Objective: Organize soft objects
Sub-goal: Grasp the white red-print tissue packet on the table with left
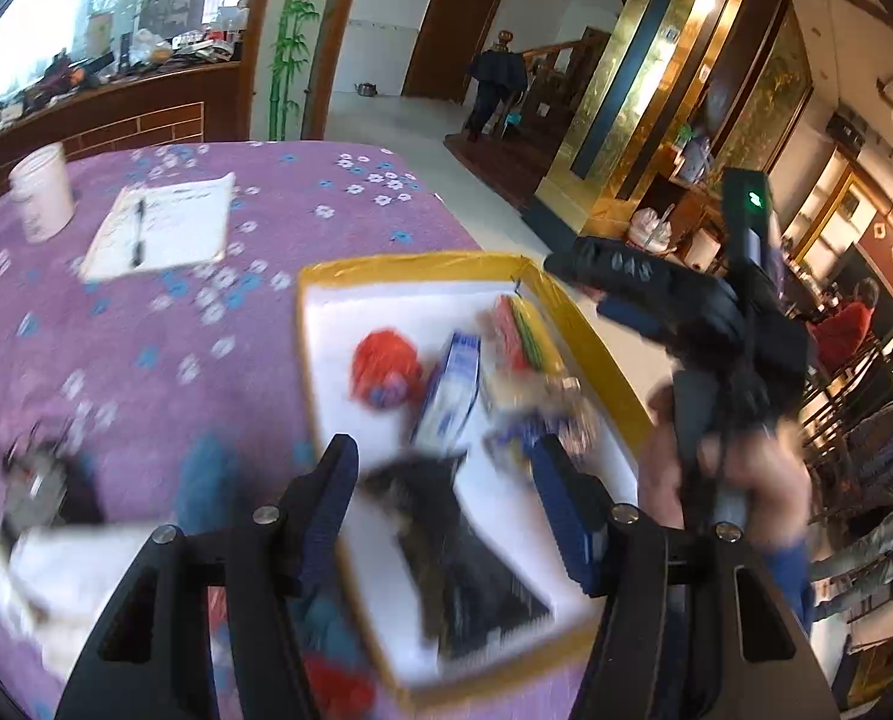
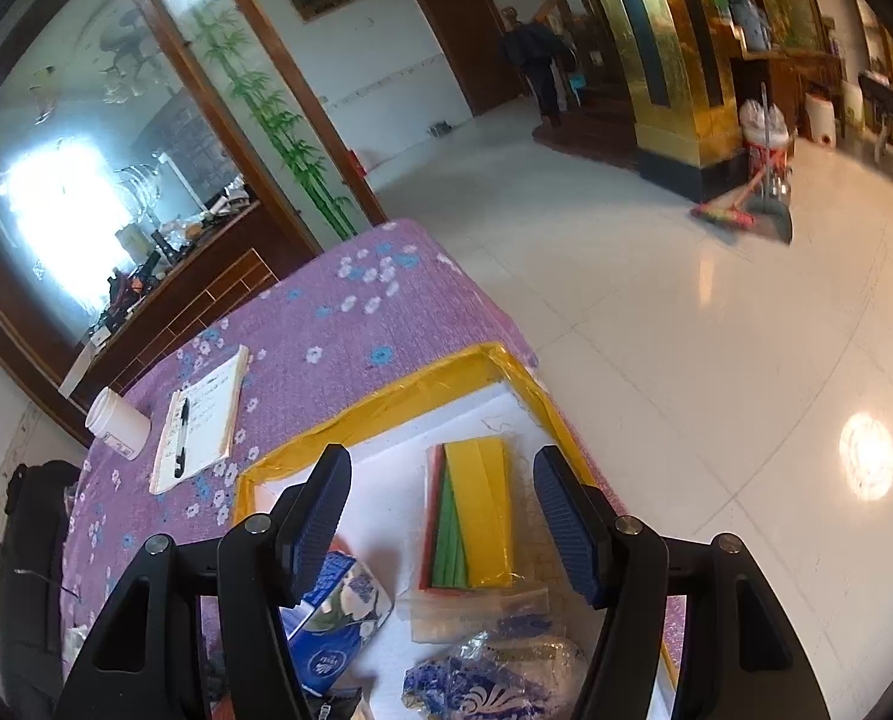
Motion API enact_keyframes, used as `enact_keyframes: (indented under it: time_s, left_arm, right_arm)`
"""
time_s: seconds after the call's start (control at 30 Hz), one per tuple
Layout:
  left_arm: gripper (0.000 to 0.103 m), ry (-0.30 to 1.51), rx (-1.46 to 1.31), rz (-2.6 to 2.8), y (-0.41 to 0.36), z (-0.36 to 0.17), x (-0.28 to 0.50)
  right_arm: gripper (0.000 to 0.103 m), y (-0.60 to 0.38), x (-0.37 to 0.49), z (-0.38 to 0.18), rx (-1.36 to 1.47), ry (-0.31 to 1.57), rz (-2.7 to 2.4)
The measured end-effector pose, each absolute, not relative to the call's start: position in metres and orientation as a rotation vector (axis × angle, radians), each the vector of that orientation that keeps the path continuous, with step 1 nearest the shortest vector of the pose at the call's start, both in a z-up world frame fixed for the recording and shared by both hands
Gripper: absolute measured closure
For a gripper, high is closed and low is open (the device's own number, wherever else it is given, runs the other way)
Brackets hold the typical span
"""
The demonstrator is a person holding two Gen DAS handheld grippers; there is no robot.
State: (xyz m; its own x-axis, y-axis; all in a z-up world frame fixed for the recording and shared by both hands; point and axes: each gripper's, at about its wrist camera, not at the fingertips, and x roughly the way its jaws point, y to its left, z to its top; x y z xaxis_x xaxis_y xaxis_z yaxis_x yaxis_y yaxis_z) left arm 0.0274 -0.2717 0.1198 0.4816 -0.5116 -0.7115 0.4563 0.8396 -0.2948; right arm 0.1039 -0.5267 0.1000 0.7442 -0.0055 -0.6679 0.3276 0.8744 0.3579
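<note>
A purple flowered tablecloth (image 1: 164,324) covers the table in a tiled room. Over it both claws stand released with nothing between the pads: the left gripper (image 1: 446,492) above a dark item (image 1: 464,552), the right gripper (image 2: 443,516) above the yellow-green packet (image 2: 476,516). Both lie in the yellow-rimmed tray (image 1: 422,267), beside an orange ball (image 1: 383,369) and a blue tissue pack (image 2: 332,618). The step looks like a pause between placements; next, a claw likely needs to reach a soft piece outside the tray
</note>
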Motion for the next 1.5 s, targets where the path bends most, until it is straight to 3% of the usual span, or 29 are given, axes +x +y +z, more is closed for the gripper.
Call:
enact_keyframes:
  time_s: [0.23,0.3,0.43,0.57,0.77,1.0,1.23,1.27,1.37,1.5]
  left_arm:
    - [0.041,0.799,-0.085,-0.563,-0.172,0.128,-0.030]
    - [0.034,0.772,-0.097,-0.559,-0.142,0.129,-0.039]
    - [0.033,0.737,-0.089,-0.468,-0.074,0.127,-0.043]
    - [0.032,0.725,-0.064,-0.289,-0.004,0.122,-0.020]
    - [0.031,0.906,-0.154,-0.187,0.079,0.078,0.067]
    - [0.031,1.005,-0.151,-0.248,0.077,0.038,0.113]
    - [0.031,1.077,-0.018,-0.281,0.047,0.017,0.067]
    - [0.034,1.063,0.018,-0.270,0.040,0.015,0.055]
    - [0.055,1.018,0.100,-0.170,0.033,0.012,0.042]
    - [0.065,1.005,0.044,-0.099,0.040,0.016,0.045]
  right_arm:
    - [0.034,-0.439,0.045,0.130,0.380,0.657,0.008]
    - [0.025,-0.397,0.018,0.127,0.342,0.641,0.117]
    - [0.025,-0.335,-0.012,0.104,0.290,0.644,0.320]
    - [0.025,-0.295,-0.013,0.086,0.169,0.630,0.408]
    - [0.025,-0.312,-0.003,0.072,0.260,0.674,0.448]
    - [0.025,-0.320,0.003,0.067,0.306,0.696,0.453]
    - [0.025,-0.322,0.004,0.065,0.323,0.711,0.458]
    - [0.025,-0.322,0.005,0.064,0.321,0.714,0.455]
    - [0.025,-0.321,0.006,0.063,0.322,0.719,0.460]
    - [0.025,-0.320,0.006,0.063,0.312,0.718,0.451]
